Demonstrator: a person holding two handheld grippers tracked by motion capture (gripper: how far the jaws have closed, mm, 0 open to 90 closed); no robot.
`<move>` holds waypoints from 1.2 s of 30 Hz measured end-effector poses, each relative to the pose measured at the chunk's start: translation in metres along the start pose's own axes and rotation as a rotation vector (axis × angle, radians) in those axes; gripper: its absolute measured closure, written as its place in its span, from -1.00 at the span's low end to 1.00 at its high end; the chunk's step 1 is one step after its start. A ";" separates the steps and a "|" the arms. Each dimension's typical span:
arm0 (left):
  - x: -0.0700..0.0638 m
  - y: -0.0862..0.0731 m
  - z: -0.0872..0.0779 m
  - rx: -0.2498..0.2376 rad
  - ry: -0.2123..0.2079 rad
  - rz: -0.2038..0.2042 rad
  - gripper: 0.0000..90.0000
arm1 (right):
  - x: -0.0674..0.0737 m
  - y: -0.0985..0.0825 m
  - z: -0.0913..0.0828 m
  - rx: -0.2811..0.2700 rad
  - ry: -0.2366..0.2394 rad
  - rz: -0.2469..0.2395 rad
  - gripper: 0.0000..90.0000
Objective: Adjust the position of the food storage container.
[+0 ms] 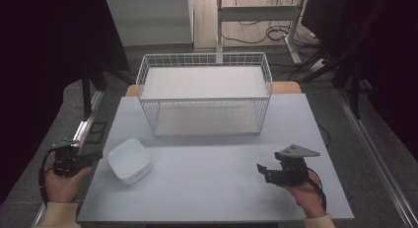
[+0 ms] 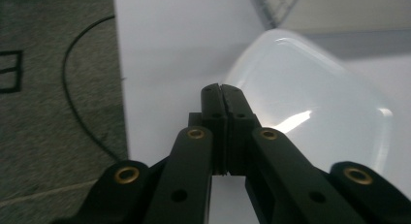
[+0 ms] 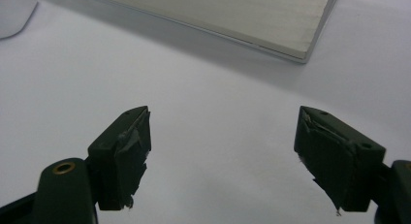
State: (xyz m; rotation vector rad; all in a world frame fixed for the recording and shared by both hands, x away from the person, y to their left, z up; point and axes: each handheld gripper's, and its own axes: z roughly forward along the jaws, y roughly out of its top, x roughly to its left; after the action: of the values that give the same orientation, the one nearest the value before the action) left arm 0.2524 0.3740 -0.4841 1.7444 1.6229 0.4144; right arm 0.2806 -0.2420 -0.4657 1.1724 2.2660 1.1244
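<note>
At the near left corner of the pale table (image 1: 212, 154) sits a white bowl (image 1: 129, 160), empty and upright, with the left gripper (image 1: 93, 158) held just beside its left rim at the table's edge; in the left gripper view the jaws are pressed together with nothing between them, their tips pointing at the bowl's (image 2: 310, 112) near wall. The right gripper (image 1: 262, 170) hovers low over the bare front right of the table, well apart from the bowl, and the right gripper view shows its jaws spread wide, the taped pads (image 3: 127, 151) facing each other over empty tabletop. Behind both stands a white wire rack (image 1: 204, 92) with two shelves, which looks the likely place for the bowl. The work in hand seems to be taking hold of the bowl, and the left gripper is much the nearer. To do it well, the left jaws should first be opened, since closed tips will only push the bowl along. One jaw should then go inside the rim and one outside, pinching the wall at its near side. The bowl looks smooth and light, so a firm, square grip matters, and the lift should be level before carrying it toward the rack.
</note>
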 end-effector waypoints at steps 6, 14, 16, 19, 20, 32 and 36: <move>0.009 -0.004 0.013 0.035 0.011 -0.017 0.99 | 0.000 -0.001 0.002 0.007 -0.001 0.000 -0.54; 0.009 -0.005 0.025 0.065 -0.013 -0.023 1.00 | 0.000 -0.001 0.003 0.011 -0.002 -0.001 -0.54; 0.009 -0.004 0.027 0.070 -0.021 -0.025 1.00 | 0.000 -0.001 0.003 0.012 -0.002 0.002 -0.54; 0.009 -0.004 0.028 0.072 -0.028 -0.027 1.00 | -0.001 -0.002 0.003 0.013 -0.003 0.003 -0.54; 0.008 -0.004 0.029 0.074 -0.027 -0.021 1.00 | -0.001 -0.002 0.003 0.013 -0.003 0.002 -0.54; 0.004 -0.002 0.033 0.076 -0.061 -0.021 1.00 | 0.000 -0.002 0.004 0.020 0.003 -0.001 -0.54; -0.005 0.002 0.037 0.079 -0.079 -0.005 1.00 | 0.001 -0.001 0.004 0.021 0.004 -0.002 -0.54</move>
State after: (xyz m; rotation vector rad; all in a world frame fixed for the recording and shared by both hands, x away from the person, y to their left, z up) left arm 0.2773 0.3595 -0.5073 1.7917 1.6062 0.2788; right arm 0.2820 -0.2396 -0.4695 1.1772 2.2867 1.1052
